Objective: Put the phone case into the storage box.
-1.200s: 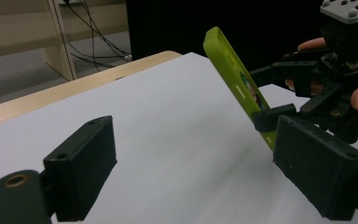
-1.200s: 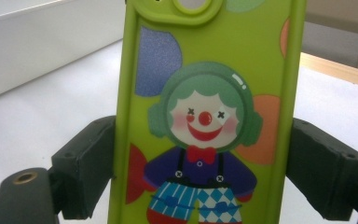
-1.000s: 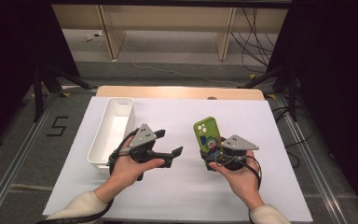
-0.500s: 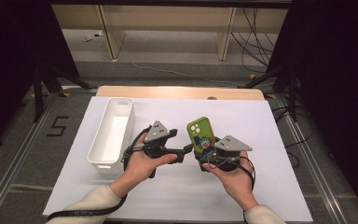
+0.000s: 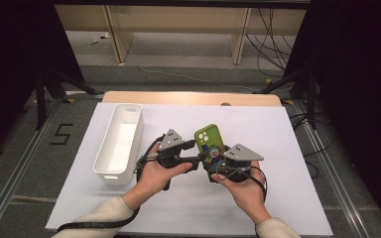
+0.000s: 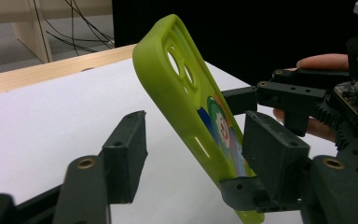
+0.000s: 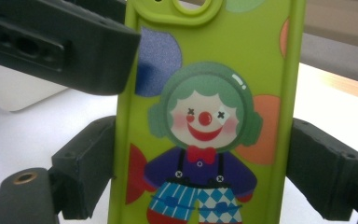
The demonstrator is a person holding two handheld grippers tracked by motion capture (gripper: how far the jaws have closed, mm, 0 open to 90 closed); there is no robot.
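White table [image 5: 287,148]; right gripper [image 7: 205,186] clamps clown phone case [image 7: 205,116].

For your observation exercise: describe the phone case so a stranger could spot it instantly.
On the white sheet covering the table, look right of the long white bin. The right gripper holds the phone case up. It is lime green, with a clown printed on it.

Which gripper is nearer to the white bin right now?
Left. The left gripper sits just right of the white bin, jaws open around the green phone case; the right gripper, shut on that case, lies farther right.
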